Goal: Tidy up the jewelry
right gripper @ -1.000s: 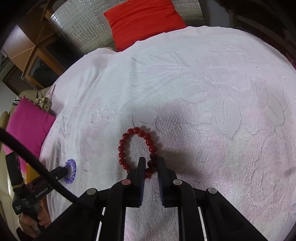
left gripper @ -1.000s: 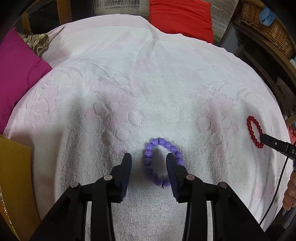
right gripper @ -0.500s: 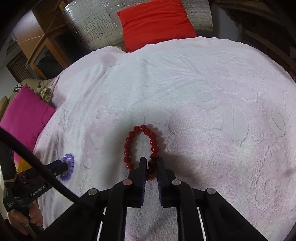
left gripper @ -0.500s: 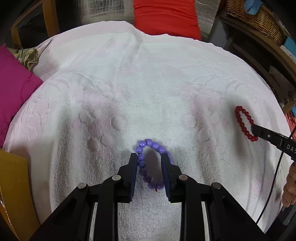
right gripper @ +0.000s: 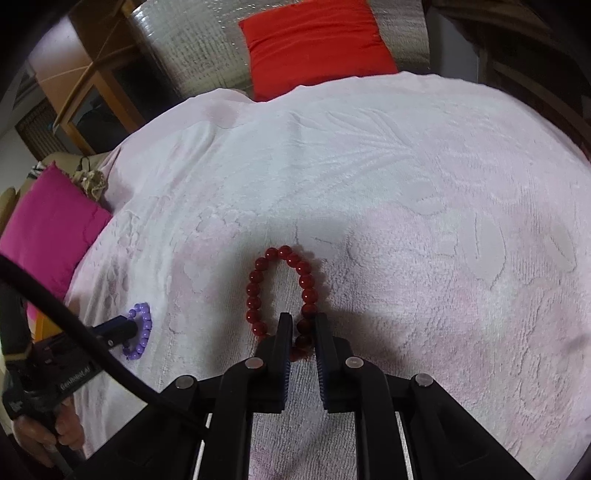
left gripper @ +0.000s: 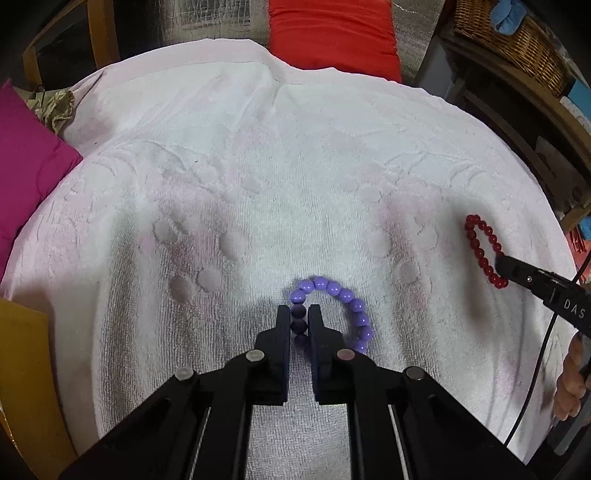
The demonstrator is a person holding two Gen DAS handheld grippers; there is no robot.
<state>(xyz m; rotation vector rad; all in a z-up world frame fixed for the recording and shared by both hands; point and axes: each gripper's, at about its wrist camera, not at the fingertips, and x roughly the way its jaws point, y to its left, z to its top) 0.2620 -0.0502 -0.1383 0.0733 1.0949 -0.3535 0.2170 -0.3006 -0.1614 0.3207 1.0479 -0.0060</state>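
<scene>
Wicker basket (left gripper: 517, 40) on the shelf at the far right of the left wrist view holds something blue (left gripper: 508, 16); what it is cannot be told. A pale pink embossed towel (left gripper: 295, 166) covers the surface, with a red cushion (right gripper: 314, 44) at its far edge and a magenta cushion (right gripper: 48, 229) at its left side. Nothing lies on the towel between the two bracelets, which sit well apart.

The purple bead bracelet (left gripper: 332, 310) lies flat on the towel as a loop of glossy round beads. The left gripper (left gripper: 298, 325) has just been closing, and its fingers (left gripper: 282, 332) are now clenched on the left side of that loop, two shadowed beads caught between them while the rest curves out to the right.

The red bead bracelet (right gripper: 284, 291) is a narrow, elongated loop of dark red beads, also on the towel. The right gripper (right gripper: 301, 332) has its fingers (right gripper: 284, 339) clenched on the near right end of the loop. A black cable (right gripper: 74, 325) crosses the lower left of the right wrist view, and a hand (right gripper: 44, 432) grips the left tool's handle there.
</scene>
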